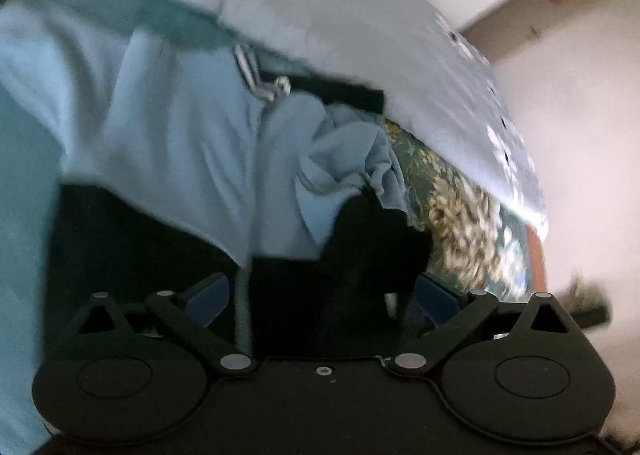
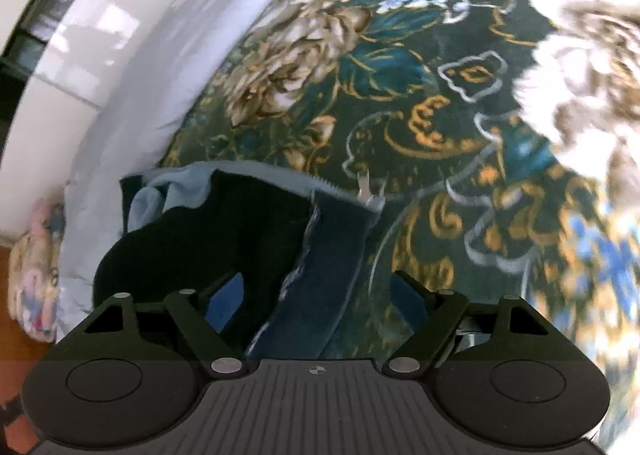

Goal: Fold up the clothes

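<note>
1. Because it is soft and floppy, the light blue garment (image 1: 168,127) will sag when lifted; it looks light.
2. It lies on the bed's flowery blanket (image 2: 460,115), with its zipper edge (image 2: 340,187) showing.
3. Both the left hand-held gripper (image 1: 320,295) and the right hand-held gripper (image 2: 320,295) are spread wide, pinching nothing.
4. Grab the hem corners, I think.

One light-blue zip jacket (image 1: 168,127), one floral blanket (image 2: 460,103) — two tongs (image 1: 322,295).

A home bedroom: floral bedspread (image 2: 400,95), pale sheet (image 2: 168,67), glossy white headboard (image 2: 80,43).
</note>
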The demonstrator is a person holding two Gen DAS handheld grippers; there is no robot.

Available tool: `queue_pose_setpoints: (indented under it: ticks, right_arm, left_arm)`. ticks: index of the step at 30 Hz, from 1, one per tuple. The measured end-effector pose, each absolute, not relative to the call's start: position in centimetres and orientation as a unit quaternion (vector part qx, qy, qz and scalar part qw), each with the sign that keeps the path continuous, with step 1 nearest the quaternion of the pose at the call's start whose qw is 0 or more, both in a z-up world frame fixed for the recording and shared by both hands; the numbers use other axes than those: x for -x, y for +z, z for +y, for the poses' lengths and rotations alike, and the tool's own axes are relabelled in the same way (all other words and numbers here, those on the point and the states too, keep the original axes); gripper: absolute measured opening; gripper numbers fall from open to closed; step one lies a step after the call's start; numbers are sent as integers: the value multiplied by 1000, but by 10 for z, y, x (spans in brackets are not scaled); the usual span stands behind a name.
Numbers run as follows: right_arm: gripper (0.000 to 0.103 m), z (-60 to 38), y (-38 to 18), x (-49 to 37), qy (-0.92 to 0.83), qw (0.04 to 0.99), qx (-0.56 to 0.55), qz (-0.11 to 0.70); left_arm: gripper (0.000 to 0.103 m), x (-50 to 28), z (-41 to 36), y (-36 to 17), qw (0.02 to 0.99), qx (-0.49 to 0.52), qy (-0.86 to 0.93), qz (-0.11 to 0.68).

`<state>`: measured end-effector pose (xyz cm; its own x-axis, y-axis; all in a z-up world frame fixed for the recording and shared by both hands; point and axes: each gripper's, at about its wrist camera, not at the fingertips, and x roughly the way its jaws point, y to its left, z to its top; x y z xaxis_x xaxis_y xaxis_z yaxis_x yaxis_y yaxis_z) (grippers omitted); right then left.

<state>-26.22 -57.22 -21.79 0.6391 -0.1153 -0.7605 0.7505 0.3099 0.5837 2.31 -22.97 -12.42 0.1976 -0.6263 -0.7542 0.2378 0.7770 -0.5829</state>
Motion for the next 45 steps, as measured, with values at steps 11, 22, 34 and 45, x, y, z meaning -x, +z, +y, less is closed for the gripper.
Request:
queue_pose_setpoints:
  ticks: [11,22,34,45]
  right_arm:
    - [82,-621,-260,274,-144,763,-555,300]
    - [17,-638,-286,259,-93,729,-615,288]
    - [3,-650,-273,250,-67,703,-681,196]
    - [3,-643,-204,244,40,744,-651,145]
  left_arm:
    - [98,19,-326,-139,768,177,-260,558]
    - [95,30,-381,-109,827,80,-298,470]
    - [89,22,-419,-125,858,-90,-258,435]
    - [89,9,-441,-183,803,-154,-261,514]
